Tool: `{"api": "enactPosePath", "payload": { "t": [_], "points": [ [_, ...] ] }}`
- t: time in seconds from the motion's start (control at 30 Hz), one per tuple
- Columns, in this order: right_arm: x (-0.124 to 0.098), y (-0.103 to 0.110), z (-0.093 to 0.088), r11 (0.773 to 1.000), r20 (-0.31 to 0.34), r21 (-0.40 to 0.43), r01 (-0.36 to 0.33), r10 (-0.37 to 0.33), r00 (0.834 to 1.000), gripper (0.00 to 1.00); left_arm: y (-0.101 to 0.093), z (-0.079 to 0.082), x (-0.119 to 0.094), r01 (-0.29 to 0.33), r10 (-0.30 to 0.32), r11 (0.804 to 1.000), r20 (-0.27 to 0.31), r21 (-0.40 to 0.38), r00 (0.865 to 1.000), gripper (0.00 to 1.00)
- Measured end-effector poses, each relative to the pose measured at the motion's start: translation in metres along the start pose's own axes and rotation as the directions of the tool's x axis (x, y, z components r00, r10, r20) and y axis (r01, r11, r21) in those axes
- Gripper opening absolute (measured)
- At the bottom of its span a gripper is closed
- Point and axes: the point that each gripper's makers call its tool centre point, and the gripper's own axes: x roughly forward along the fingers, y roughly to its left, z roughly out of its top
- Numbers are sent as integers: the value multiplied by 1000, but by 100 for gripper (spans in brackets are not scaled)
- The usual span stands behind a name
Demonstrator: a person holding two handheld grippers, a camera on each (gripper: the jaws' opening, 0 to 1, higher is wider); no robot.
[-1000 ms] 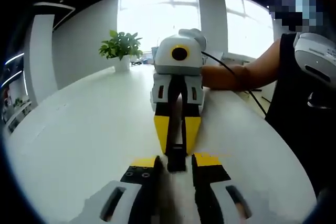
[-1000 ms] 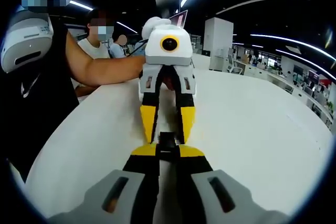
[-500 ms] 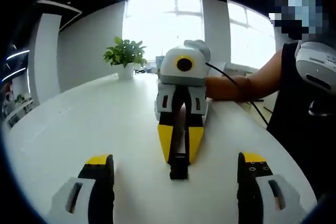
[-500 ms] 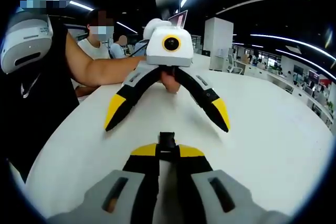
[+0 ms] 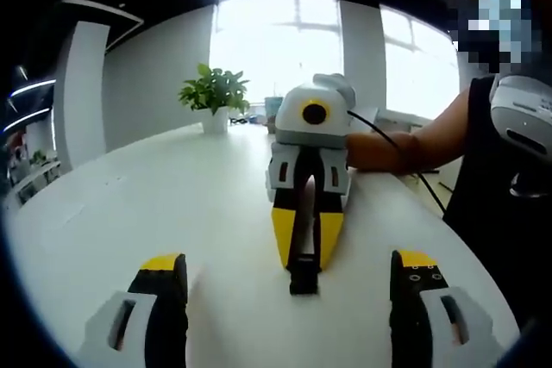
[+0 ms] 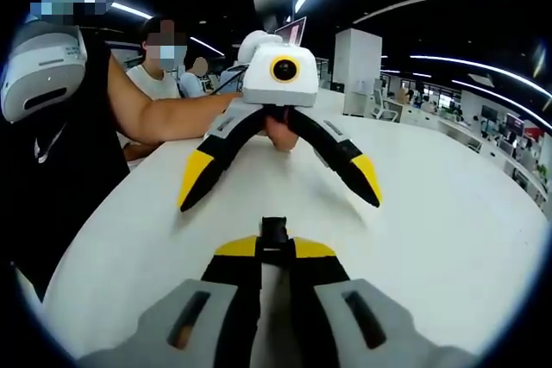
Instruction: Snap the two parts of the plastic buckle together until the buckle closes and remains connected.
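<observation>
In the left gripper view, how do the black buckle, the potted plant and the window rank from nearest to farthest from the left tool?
1. Black buckle: nearest, on the white table between the open left tool and the right tool, which is shut on it.
2. Potted plant: far table edge, left.
3. Window: farthest, behind the plant.

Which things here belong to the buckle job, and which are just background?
Job:
- black buckle, held between the jaws of the right gripper
- left gripper, jaws spread wide, holding nothing
- white table, where the work happens

Background:
- potted plant at the table's far end
- seated person behind the table
</observation>
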Motion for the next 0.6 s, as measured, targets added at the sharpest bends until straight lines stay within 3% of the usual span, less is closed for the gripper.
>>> {"api": "enactPosePath", "payload": {
  "t": [0.27, 0.3, 0.37, 0.6],
  "points": [
    [2, 1, 1, 1000, -9, -7, -7, 7, 1000, 9, 6, -1, -2, -33, 33, 999, -4, 1, 999, 99],
    [2, 1, 1, 1000, -10, -8, -7, 7, 1000, 9, 13, 2, -4, -71, 71, 997, 4, 30, 998, 99],
    [3, -1, 1, 1000, -14, -6, -4, 3, 1000, 9, 11, 11, -8, -64, 63, 998, 45, 14, 997, 99],
    [2, -7, 5, 1000, -9, 5, 9, -9, 1000, 9, 22, 10, -12, -109, 109, 994, 45, 4, 993, 99]
  ]
}}
